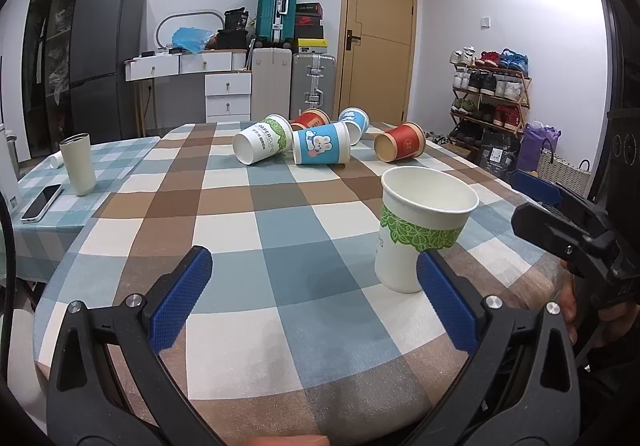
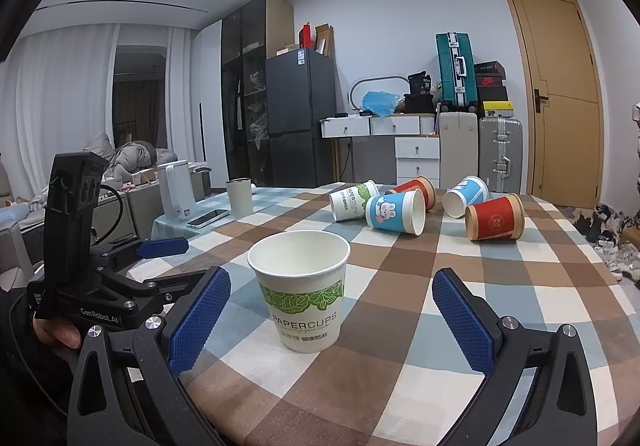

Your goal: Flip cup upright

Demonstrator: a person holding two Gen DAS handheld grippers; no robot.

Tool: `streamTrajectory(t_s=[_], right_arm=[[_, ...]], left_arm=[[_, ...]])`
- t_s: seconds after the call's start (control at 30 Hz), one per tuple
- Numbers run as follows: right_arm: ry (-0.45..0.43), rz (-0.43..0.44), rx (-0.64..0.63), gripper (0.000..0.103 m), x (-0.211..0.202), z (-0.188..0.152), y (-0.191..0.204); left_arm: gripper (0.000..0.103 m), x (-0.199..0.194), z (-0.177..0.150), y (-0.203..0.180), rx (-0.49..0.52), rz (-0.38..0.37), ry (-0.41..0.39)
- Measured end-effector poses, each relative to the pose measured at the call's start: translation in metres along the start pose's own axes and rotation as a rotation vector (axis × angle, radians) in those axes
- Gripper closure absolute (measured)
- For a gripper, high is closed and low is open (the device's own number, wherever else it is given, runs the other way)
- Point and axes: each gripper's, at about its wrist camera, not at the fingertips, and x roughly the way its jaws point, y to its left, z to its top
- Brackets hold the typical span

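Note:
A white paper cup with a green leaf band [image 1: 420, 234] [image 2: 302, 286] stands upright on the checked tablecloth [image 1: 256, 230] [image 2: 408, 274]. My left gripper [image 1: 314, 286] is open and empty, its right finger just in front of the cup. My right gripper [image 2: 332, 310] is open, its fingers apart on either side of the cup and nearer the camera, not touching it. Several cups lie on their sides further back: a white and green one [image 1: 262, 144] [image 2: 354, 200], a blue bunny one [image 1: 320, 148] [image 2: 396, 212], a second blue one [image 1: 354, 124] [image 2: 466, 196], two red ones [image 1: 400, 146] [image 2: 494, 222].
On an adjoining checked table at the left stand a pale tumbler [image 1: 78, 164] [image 2: 239, 196] and a phone [image 1: 42, 202] [image 2: 208, 217]; a white kettle [image 2: 176, 190] shows there too. The table's round edge runs near both grippers. Suitcases, a fridge, drawers and a shoe rack line the walls.

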Motion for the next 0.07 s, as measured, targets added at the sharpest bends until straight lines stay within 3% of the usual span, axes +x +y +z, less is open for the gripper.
streamTrajectory(t_s=[0.07], right_arm=[[-0.001,0.001,0.000,0.000,-0.0003,-0.0001,0.0003]], left_arm=[[0.001,0.0002,0.0000,0.0003,0.000,0.003,0.002]])
